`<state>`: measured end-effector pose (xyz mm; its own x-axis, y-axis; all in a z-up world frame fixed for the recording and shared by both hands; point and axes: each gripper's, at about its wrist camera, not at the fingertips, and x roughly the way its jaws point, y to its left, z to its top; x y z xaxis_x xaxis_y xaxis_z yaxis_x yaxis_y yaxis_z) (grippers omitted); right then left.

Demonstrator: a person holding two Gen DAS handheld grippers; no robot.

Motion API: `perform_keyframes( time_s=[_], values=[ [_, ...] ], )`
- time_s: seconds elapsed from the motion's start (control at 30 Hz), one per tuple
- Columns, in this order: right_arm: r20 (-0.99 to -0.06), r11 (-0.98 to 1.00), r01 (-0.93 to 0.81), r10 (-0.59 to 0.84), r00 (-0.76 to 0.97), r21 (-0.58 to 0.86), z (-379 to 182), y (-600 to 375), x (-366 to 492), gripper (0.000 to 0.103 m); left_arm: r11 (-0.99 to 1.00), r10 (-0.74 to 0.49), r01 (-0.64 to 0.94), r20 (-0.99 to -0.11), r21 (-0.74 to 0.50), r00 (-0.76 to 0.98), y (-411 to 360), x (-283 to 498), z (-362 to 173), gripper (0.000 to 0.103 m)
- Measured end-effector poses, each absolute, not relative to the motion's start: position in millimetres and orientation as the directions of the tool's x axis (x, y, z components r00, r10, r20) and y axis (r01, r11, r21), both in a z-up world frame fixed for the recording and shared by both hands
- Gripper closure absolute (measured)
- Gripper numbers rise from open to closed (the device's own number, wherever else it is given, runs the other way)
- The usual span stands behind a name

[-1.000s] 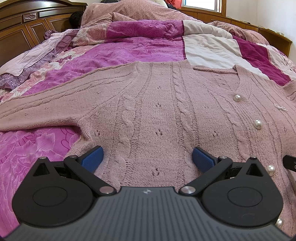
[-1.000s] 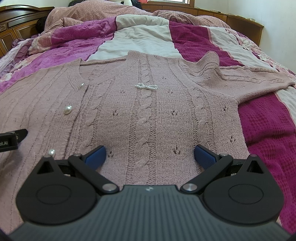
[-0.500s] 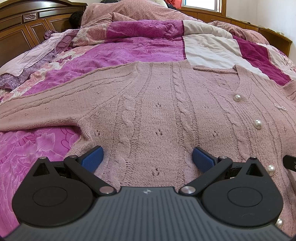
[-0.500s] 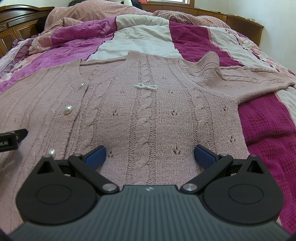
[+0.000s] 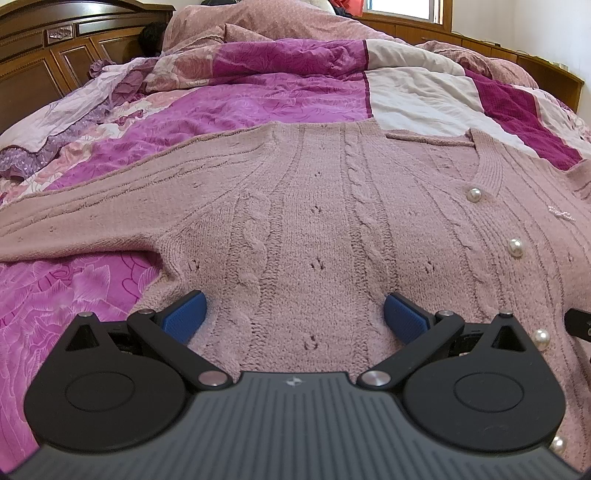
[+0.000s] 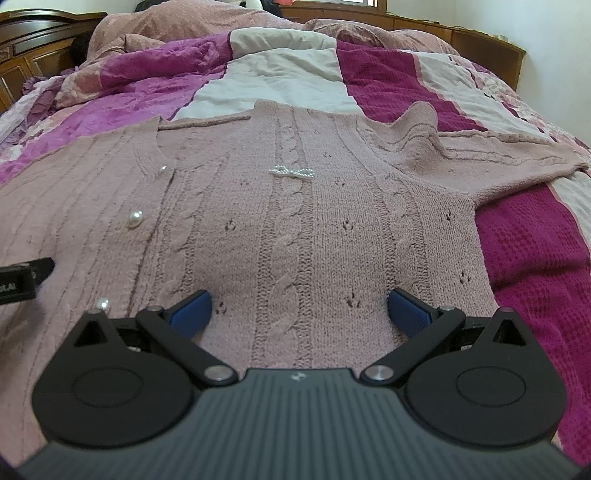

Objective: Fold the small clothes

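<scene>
Patchwork quilt (image 5: 280, 107) fills middle of frame: magenta floral panels left, cream panel (image 5: 417, 99) upper right, dark crimson waffle patch (image 6: 535, 251) at right. Carved wooden headboard (image 5: 48, 48) upper left. Pink blanket heap (image 5: 266, 18) top centre. Window (image 5: 402, 7) upper right. Dark shape (image 5: 151, 35) by headboard, possibly hair.

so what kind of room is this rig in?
Almost certainly a home bedroom: a pink cable-knit cardigan lies spread on a magenta patchwork quilt, with a carved dark wooden headboard behind.
</scene>
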<state>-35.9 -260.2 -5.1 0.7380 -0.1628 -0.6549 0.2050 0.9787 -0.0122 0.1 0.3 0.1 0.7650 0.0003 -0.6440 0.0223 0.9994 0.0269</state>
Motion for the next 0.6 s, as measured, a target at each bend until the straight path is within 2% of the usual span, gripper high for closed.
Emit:
perform_keyframes(
  time_s=[0.43, 0.6],
  values=[
    [-0.683, 0.980, 0.200, -0.143, 0.716, 0.004, -3, -264, -30, 0.000, 0.999, -0.046, 0.046, -0.680, -0.018, 0.732, 9, 2, 16, 0.000],
    [-0.702, 0.981, 0.184, -0.085, 0.707, 0.066, 3, -274, -29, 0.000, 0.991, -0.129, 0.075, -0.701, -0.107, 0.701, 12, -1, 35, 0.000]
  ],
)
